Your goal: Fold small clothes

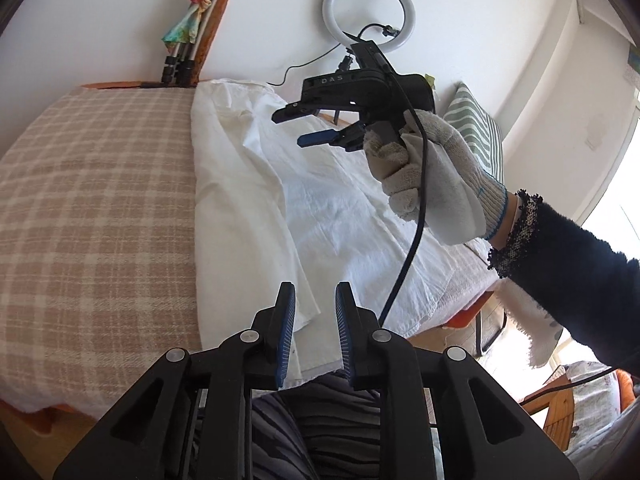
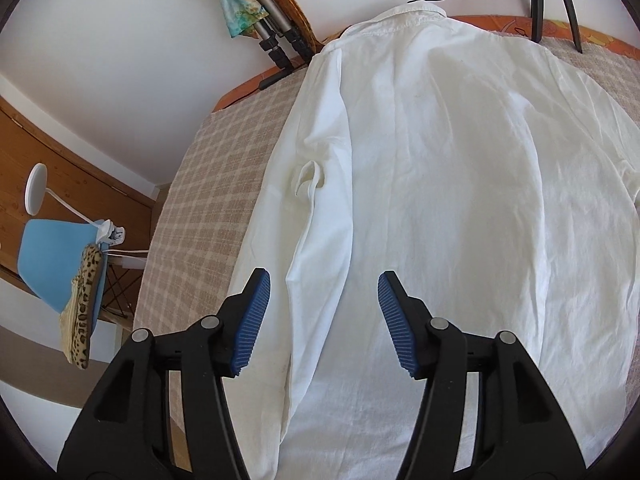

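While the white shirt (image 2: pixel 460 200) is lying flat near the bed's (image 1: pixel 92 200) right edge, both grippers, left gripper (image 1: pixel 315 300) and right gripper (image 2: pixel 324 292), are hanging open and empty, likely needing to grab a sleeve next.

White shirt (image 2: pixel 460 184) there, matt woven cloth, softly creased, stitched seams showing at the collar. Under it the checked blanket (image 1: pixel 92 208), a coarser beige-and-cream weave. The left gripper (image 1: pixel 315 316) is matt black plastic with shiny round metal pins, its pads (image 1: pixel 287 332) ribbed blue rubber; same build on the right gripper (image 2: pixel 324 308). The glove (image 1: pixel 432 180) looks like nubbly knitted cotton. Smooth black cable (image 1: pixel 412 216). Glossy white plastic ring light (image 1: pixel 369 10), orange-brown wooden board (image 1: pixel 218 20), smooth blue plastic chair (image 2: pixel 56 256).
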`<state>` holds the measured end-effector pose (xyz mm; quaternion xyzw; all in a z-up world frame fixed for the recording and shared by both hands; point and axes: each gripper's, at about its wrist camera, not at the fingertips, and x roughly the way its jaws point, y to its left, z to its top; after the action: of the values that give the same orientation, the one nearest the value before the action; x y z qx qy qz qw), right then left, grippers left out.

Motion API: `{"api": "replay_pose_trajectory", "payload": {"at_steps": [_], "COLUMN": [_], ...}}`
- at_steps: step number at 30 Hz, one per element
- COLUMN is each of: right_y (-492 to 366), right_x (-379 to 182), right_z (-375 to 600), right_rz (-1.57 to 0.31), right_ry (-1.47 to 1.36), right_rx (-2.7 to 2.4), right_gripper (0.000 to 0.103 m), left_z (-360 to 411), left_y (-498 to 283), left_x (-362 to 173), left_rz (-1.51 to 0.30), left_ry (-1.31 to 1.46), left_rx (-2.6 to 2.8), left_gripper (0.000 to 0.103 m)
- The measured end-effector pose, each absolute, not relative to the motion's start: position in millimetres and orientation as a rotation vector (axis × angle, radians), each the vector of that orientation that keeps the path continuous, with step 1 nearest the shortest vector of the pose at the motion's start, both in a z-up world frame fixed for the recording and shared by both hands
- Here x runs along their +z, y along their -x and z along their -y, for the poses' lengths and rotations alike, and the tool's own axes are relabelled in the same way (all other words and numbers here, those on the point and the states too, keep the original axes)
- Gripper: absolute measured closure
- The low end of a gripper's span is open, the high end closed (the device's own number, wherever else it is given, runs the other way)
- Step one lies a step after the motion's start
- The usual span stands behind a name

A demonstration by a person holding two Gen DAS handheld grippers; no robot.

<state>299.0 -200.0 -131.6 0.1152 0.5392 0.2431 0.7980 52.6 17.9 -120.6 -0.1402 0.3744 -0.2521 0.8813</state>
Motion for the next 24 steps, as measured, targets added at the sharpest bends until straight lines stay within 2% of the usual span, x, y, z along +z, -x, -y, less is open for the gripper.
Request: {"api": "replay_pose_trajectory", "payload": {"at_steps": [6, 11, 16, 18, 19, 20, 24], "right_y": [-318.8, -342.9, -366.0, -373.7, -377.1, -380.0, -385.1], "right_x": [-143.5, -146.1, -155.5, -161.2, -164.0, -166.5, -155.5], "right_z": [201.3, 185.9, 161.2, 153.7, 148.9, 144.6, 134.5], "right_rz": [-1.152, -1.130, -1.154, -1.169, -1.190, -1.219, -1.171], "right_ry": [-0.347, -0.392, -0.323, -0.298, -0.282, -0.261, -0.065], "right_rx": [0.498, 0.482, 0.446, 0.434, 0.437, 0.437, 0.378], "right_gripper": [0.043, 0.027, 0.027, 0.045, 0.080, 0.093, 0.095], "left_z": [-57.2, -46.7, -43.4, -42.5, -41.9, -40.7, -35.5], "left_y": [-76.6, -74.6, -75.8, -77.2, -77.0, -76.7, -74.3], "left_x": [-154.5, -167.0, -167.2, -166.3, -165.5, -164.9, -165.4], "left_rz": [-0.875, -0.904, -0.907, -0.905, -0.903, -0.902, -0.901], "left_ry": [0.424, 0.408, 0.402, 0.401, 0.398, 0.387, 0.352], "left_rx": [-0.401, -0.399, -0.399, -0.398, -0.398, -0.393, -0.381], "left_gripper": [0.084, 0.084, 0.085, 0.090, 0.092, 0.093, 0.096]}}
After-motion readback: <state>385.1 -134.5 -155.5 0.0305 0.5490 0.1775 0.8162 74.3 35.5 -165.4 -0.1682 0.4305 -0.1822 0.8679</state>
